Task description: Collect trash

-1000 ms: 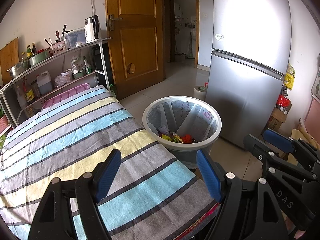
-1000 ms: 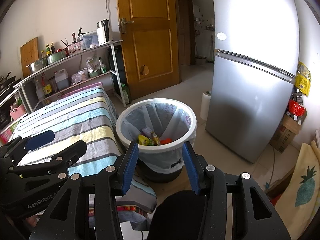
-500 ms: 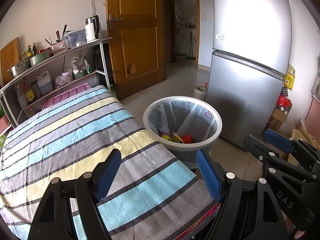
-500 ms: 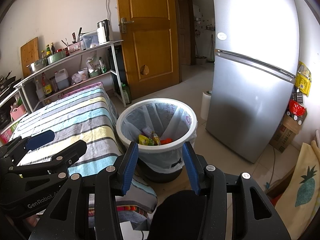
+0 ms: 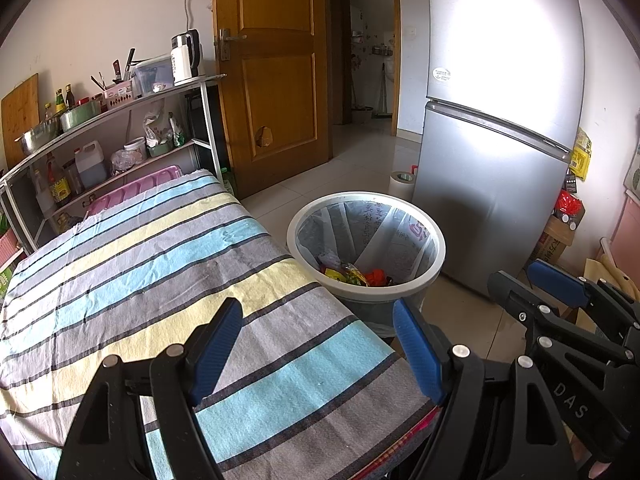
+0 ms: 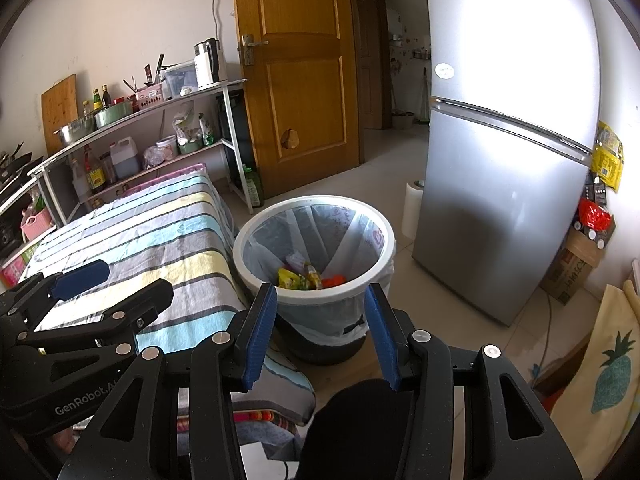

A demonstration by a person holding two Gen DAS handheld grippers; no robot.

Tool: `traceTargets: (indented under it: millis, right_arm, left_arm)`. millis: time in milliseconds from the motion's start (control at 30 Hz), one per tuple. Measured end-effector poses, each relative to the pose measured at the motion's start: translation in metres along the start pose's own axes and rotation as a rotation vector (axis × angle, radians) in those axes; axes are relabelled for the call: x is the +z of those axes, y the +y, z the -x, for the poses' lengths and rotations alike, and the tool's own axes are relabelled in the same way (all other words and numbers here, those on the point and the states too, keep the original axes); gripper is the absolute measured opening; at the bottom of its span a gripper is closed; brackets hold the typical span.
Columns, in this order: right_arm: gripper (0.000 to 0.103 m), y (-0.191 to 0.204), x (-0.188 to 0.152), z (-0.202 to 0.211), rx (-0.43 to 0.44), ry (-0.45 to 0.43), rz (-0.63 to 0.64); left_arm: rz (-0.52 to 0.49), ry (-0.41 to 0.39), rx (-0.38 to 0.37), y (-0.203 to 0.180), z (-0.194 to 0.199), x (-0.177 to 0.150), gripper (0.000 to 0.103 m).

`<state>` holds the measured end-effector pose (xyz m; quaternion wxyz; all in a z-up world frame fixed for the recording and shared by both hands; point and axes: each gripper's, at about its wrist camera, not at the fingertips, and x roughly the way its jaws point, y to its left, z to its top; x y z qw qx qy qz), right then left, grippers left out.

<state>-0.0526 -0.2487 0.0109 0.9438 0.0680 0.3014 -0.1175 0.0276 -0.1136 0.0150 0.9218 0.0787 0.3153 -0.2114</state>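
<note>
**Both grippers empty above the counter and bin**

The left gripper (image 5: 318, 344) hangs with jaws apart over the striped cloth (image 5: 160, 280) covering the counter. The right gripper (image 6: 320, 328) also stands parted, nothing between its pads, framing the lined trash bin (image 6: 312, 236) at frame centre. Colourful wrappers (image 6: 304, 278) lie inside the bin, beside the silver fridge (image 6: 508, 140).

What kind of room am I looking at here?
Most likely a home kitchen or dining area: a silver fridge, a metal shelf with a kettle, pots and bottles, and a lined trash bin beside a cloth-covered table.
</note>
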Motion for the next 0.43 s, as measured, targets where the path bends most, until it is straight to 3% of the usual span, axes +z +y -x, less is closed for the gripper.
traceTargets:
  millis: [433]
  right_arm:
    - [0.047, -0.0001, 0.0000, 0.0000, 0.001, 0.000, -0.002]
  left_arm:
    - [0.002, -0.001, 0.000, -0.0002, -0.0002, 0.0003, 0.079]
